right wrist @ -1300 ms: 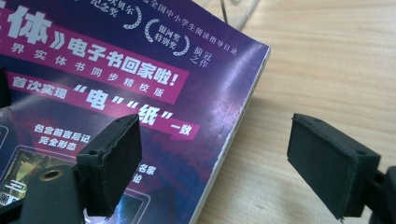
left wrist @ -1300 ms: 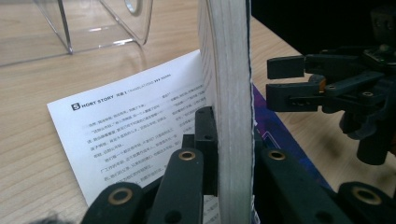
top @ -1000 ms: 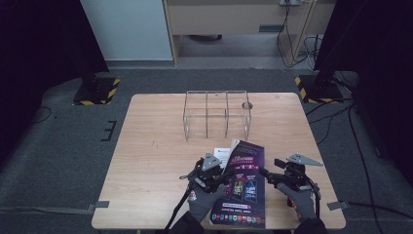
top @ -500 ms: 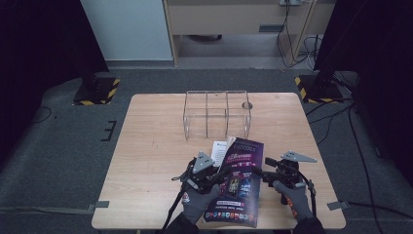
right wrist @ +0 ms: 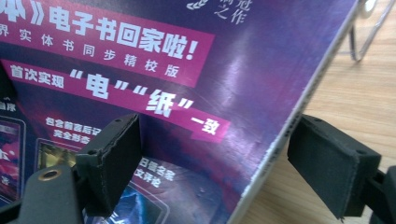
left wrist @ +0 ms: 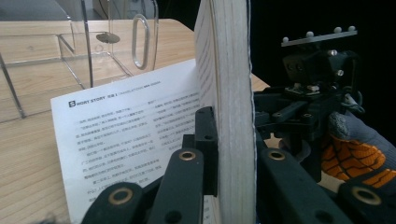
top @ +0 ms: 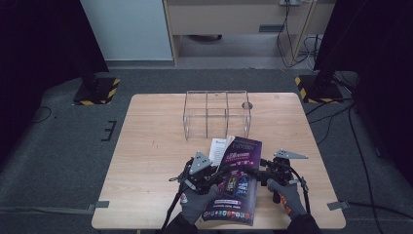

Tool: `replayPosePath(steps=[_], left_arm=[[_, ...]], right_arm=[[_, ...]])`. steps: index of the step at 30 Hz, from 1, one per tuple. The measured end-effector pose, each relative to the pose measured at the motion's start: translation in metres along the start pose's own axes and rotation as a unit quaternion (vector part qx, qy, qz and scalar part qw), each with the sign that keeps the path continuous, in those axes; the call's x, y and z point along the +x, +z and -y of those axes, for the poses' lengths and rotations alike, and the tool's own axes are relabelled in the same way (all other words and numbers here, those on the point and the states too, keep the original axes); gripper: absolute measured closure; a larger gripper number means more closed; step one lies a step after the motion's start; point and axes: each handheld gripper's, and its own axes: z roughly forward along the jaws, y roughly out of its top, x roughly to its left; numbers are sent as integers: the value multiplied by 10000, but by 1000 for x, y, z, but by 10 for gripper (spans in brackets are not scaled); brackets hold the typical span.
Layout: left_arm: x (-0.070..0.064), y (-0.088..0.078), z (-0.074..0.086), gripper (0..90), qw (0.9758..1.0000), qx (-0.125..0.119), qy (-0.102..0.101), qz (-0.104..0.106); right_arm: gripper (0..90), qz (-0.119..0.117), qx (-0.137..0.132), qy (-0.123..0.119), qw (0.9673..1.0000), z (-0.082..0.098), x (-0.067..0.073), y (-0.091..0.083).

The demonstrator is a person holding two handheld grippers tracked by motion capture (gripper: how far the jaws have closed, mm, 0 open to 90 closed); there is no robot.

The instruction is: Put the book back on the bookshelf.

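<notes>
Left gripper [left wrist: 229,186]: jaws clamped on the page block of the magazine [top: 235,183], pads pressing either side of the white page edges. One loose printed page [left wrist: 130,144] is splayed out to the side of that grip, black text on white, headed "SHORT STORY".

Right gripper [right wrist: 224,172]: jaws apart, one pad over the purple cover, the other off past the magazine's edge above bare wood. Can't tell whether either pad touches the cover.

Count: one magazine, two grippers, two gloved hands, one clear rack.

Magazine: glossy purple cover, pink banners with white Chinese lettering, small device pictures lower down, thick white page block. It sits at the near edge of the table [top: 146,161], between the two grippers, partly opened and lifted at the far end.

Beyond it, mid-table: clear acrylic rack [top: 216,114] with dividers, standing upright, near the magazine's far edge.
</notes>
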Motion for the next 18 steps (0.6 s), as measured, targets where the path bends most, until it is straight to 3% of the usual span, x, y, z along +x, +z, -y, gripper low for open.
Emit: replayPosePath(steps=[6, 11, 18], left_arm=[[0, 2, 1, 832, 10000, -8, -19, 17], [1, 1, 2, 832, 10000, -20, -37, 32], [5, -1, 3, 831, 10000, -17, -91, 7]], right_arm=[[230, -266, 42, 106, 9996, 0, 3, 4], [252, -297, 62, 170, 9994, 1, 2, 6], [495, -160, 145, 370, 9991, -1, 3, -1]])
